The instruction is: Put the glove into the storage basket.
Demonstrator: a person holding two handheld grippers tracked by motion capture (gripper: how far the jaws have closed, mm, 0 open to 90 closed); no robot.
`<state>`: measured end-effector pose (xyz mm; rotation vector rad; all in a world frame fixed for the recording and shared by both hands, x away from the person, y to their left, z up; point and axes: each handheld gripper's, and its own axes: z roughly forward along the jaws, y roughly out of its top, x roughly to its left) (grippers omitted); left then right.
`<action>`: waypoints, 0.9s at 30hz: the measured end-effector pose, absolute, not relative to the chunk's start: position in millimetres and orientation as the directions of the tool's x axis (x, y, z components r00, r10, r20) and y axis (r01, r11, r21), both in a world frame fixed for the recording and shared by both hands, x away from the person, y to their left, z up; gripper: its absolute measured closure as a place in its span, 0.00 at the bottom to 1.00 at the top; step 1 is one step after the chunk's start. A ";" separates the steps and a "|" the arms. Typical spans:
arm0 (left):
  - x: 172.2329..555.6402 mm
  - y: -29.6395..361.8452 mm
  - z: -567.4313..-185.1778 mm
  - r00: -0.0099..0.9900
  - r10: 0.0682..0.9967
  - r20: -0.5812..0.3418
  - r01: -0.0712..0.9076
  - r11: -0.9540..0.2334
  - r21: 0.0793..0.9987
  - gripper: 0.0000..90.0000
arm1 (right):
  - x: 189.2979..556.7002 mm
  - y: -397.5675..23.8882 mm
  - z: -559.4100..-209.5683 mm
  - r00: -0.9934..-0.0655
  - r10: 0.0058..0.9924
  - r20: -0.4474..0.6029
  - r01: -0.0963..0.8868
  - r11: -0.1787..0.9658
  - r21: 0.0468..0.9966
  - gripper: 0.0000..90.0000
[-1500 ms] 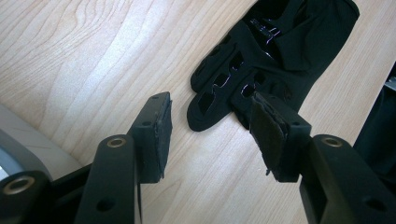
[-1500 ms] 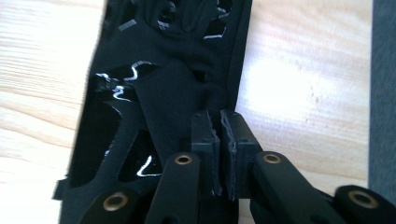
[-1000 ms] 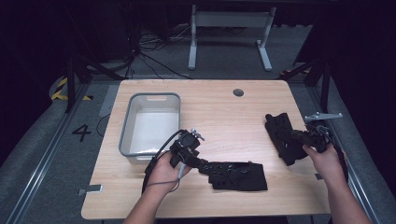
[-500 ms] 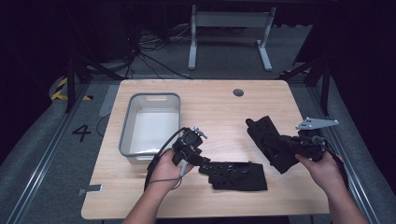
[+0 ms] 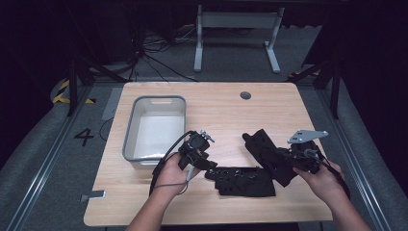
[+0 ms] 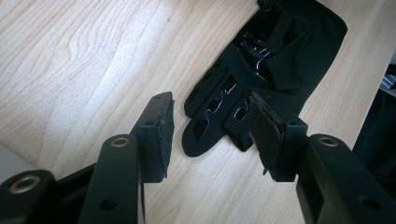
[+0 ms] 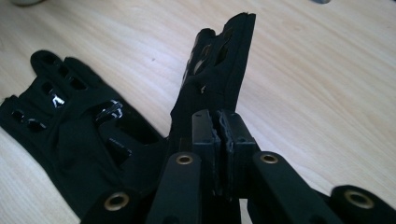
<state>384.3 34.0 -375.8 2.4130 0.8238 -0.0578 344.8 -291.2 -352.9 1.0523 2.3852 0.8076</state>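
Two black fingerless gloves are on the wooden table. One glove lies flat near the front edge. My left gripper is open at its finger ends; the jaws have just been closing a little, and the glove's fingers lie below and between the pads without being pressed. My right gripper is shut on the cuff edge of the second glove. That glove stands up from the jaws, and its lower edge meets the flat glove.
A grey tub with a white inside stands at the table's left, just behind my left hand. A round cable hole sits near the far edge. Bare wood lies behind the gloves and at the far right.
My right gripper has carried its glove leftward from the table's right side until it reaches the flat glove. The left hand has stayed put.
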 end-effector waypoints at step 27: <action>383.1 37.7 -373.4 0.806 0.549 -0.222 0.575 -0.635 0.516 0.56 | 315.9 -227.3 -370.8 -0.828 0.561 0.003 0.472 0.694 0.544 0.83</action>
